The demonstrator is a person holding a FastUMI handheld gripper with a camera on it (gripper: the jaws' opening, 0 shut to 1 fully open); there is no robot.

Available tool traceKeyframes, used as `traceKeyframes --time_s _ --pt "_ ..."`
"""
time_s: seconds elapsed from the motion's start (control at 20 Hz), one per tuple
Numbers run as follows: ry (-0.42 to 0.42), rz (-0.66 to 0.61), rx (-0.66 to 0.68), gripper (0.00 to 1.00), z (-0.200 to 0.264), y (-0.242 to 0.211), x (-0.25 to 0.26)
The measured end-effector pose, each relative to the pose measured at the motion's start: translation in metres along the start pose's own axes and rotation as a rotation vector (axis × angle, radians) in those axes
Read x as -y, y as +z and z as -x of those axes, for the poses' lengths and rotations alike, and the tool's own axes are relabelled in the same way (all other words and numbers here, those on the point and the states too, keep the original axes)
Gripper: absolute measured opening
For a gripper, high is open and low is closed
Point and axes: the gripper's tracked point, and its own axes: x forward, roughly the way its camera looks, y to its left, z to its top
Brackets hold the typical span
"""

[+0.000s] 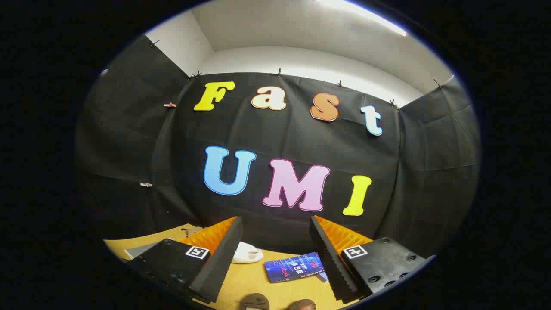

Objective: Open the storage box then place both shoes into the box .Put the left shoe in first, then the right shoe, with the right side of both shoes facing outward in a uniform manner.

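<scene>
— Nearest the lens, at the near edge of the worktop (258, 280): what?

— Just one brown rounded tip (254, 301) and a second brown tip (301, 305) close beside it, both cut off low down. Possibly the toes of the two shoes, judging by shape and pairing; too little visible to say for sure, or to tell left from right.

— And the gripper (275, 219)?

— Raised above the worktop and aimed level at the back of the booth. Fingers spread wide apart, holding nothing, touching nothing.

— Beyond the brown tips?

— Between the fingers, further along the worktop, a white rounded object (246, 252) lying close by one finger, and a blue book (295, 267) lying flat near the other. Off past the first finger, towards the far corner, a grey flat thing (140, 249), partly hidden. Could be part of the storage box, could be something else; cannot tell.

— Farthest back?

— Black cloth wall (409, 172) hanging behind the far edge, with pale wall and ceiling above.

— So how far along?

— By the look of it, right at the start. No open box to be made out, no shoe gripped, none stowed. Left to do, as judged: finding and opening the box, then the left shoe in, then the right, right sides facing outward.
</scene>
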Motion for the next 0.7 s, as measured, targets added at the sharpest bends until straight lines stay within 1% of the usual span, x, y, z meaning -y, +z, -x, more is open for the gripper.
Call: traceKeyframes --time_s 0.3,0.7 --pt "0.017 -0.005 -0.018 0.96 0.0009 -0.0055 -0.0079" --pt "0.017 -0.003 -0.026 0.96 0.0025 -0.0053 -0.0087"
